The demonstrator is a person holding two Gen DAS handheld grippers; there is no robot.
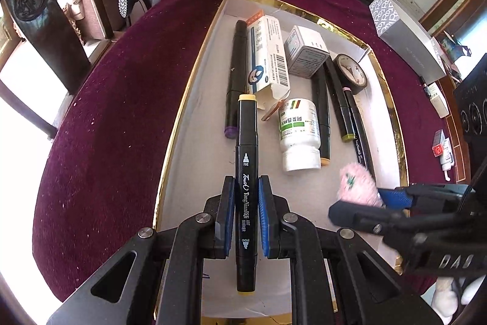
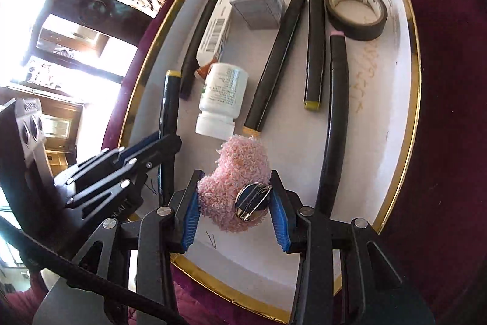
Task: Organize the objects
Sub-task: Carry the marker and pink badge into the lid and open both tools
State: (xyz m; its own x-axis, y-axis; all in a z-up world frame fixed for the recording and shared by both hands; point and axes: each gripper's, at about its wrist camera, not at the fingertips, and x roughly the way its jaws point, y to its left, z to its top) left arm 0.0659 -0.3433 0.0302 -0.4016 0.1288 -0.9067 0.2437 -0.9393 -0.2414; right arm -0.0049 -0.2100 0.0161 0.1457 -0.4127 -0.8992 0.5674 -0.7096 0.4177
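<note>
left gripper [image 1: 246,221] pinches a black marker [image 1: 247,194] mid-barrel, pads touching both sides, yellow cap end pointing away, over the near end of the gold-rimmed tray [image 1: 170,142]. right gripper [image 2: 236,207] clamps a pink fuzzy brooch [image 2: 234,188], metal pin back facing the camera, also over the tray. beyond lie a white bottle [image 2: 220,99], more markers [image 2: 275,63], boxes [image 1: 266,51] and tape [image 2: 356,12].

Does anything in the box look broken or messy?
Yes. The long white cardboard medicine carton in the gold-rimmed white tray has its end flap torn open. It points at the white plastic pill bottle, which lies on its side.
</note>
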